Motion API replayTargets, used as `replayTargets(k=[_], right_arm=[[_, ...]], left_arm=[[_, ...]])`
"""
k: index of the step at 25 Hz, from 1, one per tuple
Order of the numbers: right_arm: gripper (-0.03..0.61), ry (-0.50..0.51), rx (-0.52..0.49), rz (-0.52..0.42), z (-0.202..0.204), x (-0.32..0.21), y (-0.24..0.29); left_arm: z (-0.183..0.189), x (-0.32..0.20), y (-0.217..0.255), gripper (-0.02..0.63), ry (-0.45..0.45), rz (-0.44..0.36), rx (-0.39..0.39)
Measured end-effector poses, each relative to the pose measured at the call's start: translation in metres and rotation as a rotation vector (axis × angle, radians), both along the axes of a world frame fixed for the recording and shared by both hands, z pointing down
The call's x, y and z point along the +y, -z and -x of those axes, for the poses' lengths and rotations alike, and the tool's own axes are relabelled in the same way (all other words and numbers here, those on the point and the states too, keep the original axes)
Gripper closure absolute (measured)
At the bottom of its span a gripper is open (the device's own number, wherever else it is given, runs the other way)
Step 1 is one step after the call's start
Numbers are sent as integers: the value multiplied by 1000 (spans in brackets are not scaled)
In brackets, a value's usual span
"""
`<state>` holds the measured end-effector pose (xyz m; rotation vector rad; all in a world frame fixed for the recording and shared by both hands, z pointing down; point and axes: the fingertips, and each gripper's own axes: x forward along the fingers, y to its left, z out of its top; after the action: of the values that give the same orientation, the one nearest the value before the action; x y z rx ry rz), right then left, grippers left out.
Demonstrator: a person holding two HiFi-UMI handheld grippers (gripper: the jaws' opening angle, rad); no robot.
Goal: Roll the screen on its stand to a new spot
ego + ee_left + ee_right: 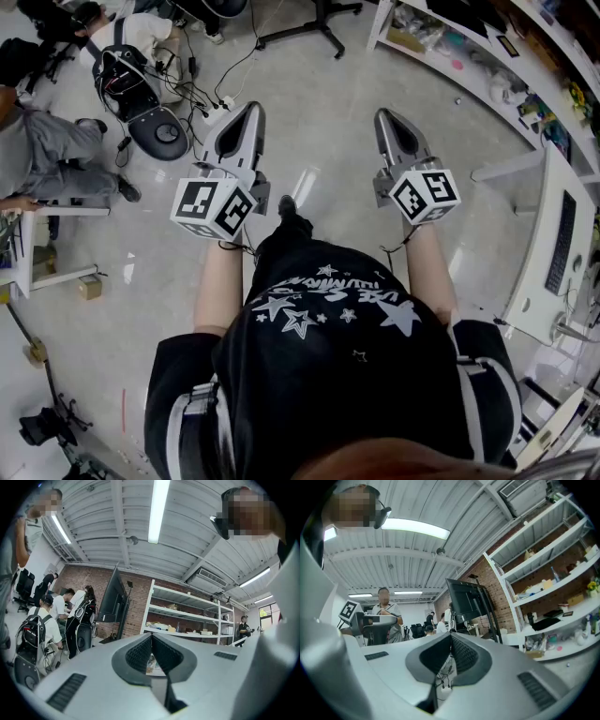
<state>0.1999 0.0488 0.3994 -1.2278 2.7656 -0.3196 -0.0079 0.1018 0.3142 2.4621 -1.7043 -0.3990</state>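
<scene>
The screen (112, 596) is a dark flat panel on a tall black stand, some way ahead by the brick wall. It also shows in the right gripper view as a screen (464, 597) left of the shelves. In the head view, black stand legs (314, 26) spread on the floor ahead. My left gripper (246, 114) and right gripper (390, 120) point forward side by side at waist height, well short of the stand. In its own view the left gripper (151, 637) has its jaws together on nothing. The right gripper (451, 637) is shut and empty too.
White shelving (469, 47) curves along the right. A white desk with a keyboard (561, 242) stands at the near right. On the left floor lie a black backpack (141, 94) and loose cables (211, 89), beside a seated person (47, 155). People stand by the screen (70, 611).
</scene>
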Motion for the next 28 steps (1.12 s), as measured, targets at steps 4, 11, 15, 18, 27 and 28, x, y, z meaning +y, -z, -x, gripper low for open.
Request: replayTargets(k=[4,11,15,18,27,28], right_arm=[[572,-4,-2,1,31,-41,1],[571,21,8,9,94,-106,4],[572,18,16,4,134,-140,11],[571,-2,4,14,159,-159,11],[571,-57,3,33,174,-198,5],[571,-63,1,36,171,-204,3]], left_arm=[[31,-40,2,601,-15,-3,-7],[84,-103,3,601,-28,6,-5],[120,-135,6,601,-45,3,2],[148,-153,7,601,-53,-3,13],[166,-202,-2,601,-91,21,12],[165,-209,-4,601,-90,31,8]])
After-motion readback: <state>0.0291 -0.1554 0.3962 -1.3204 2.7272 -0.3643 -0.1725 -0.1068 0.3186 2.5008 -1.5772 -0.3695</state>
